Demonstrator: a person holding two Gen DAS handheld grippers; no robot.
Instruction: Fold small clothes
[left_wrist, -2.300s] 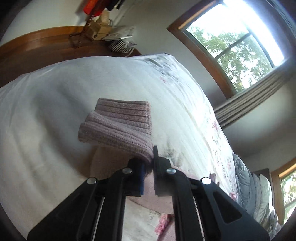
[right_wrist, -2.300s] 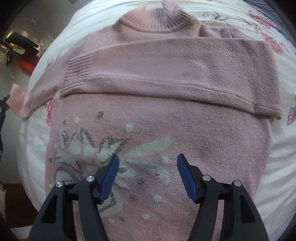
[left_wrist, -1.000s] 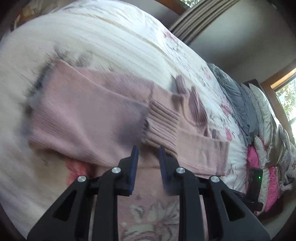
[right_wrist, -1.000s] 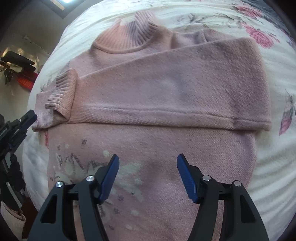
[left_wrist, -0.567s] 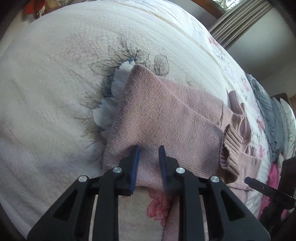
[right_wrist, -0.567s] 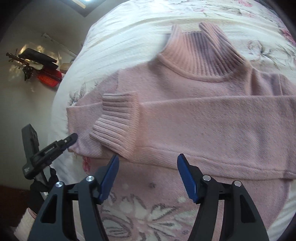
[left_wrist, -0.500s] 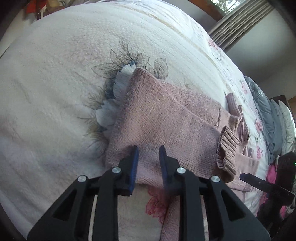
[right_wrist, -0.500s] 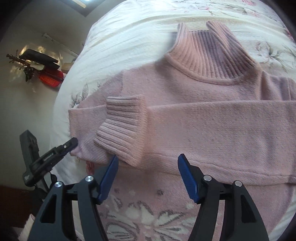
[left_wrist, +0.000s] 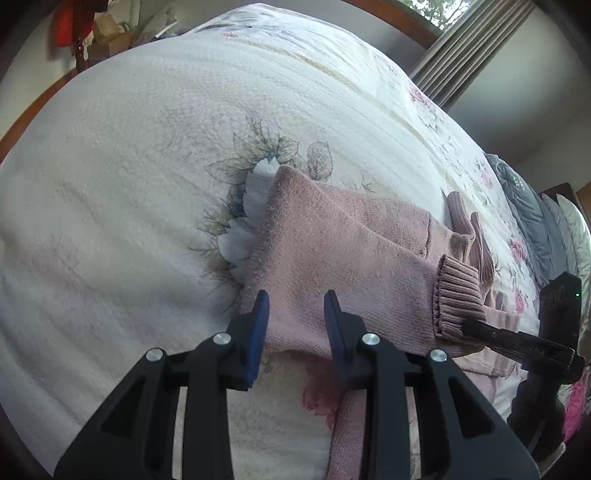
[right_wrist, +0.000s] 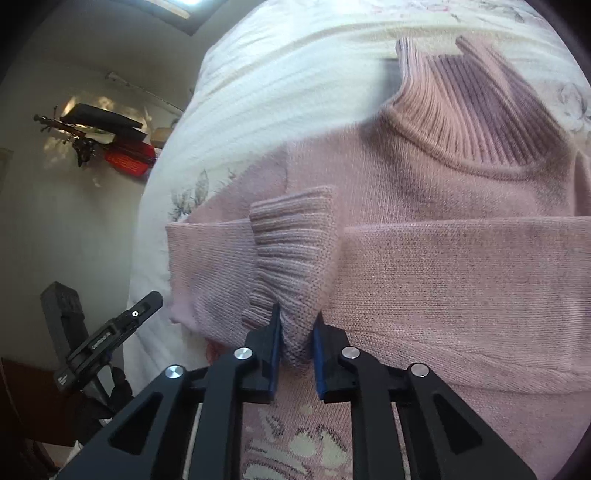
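Note:
A pink knitted sweater (right_wrist: 443, 277) lies front up on the bed, its ribbed collar (right_wrist: 480, 122) at the far end and both sleeves folded across the chest. My right gripper (right_wrist: 297, 328) is shut on the near corner of the ribbed sleeve cuff (right_wrist: 291, 251), which bunches up between its blue pads. In the left wrist view the same cuff (left_wrist: 458, 295) stands slightly raised. My left gripper (left_wrist: 295, 314) is open, its fingers hovering over the folded sleeve edge of the sweater (left_wrist: 343, 240) without pinching it. It also shows at the left in the right wrist view as the left gripper (right_wrist: 147, 302).
The white floral quilt (left_wrist: 129, 184) covers the whole bed. Grey and pink pillows (left_wrist: 528, 206) lie at the far right. A wooden bed frame (left_wrist: 29, 118) curves along the left edge. A red object (right_wrist: 127, 158) hangs on the wall beyond the bed.
My right gripper came down to the cuff and closed on it. My left gripper, which let go of the sleeve earlier, has opened a little wider beside the fold.

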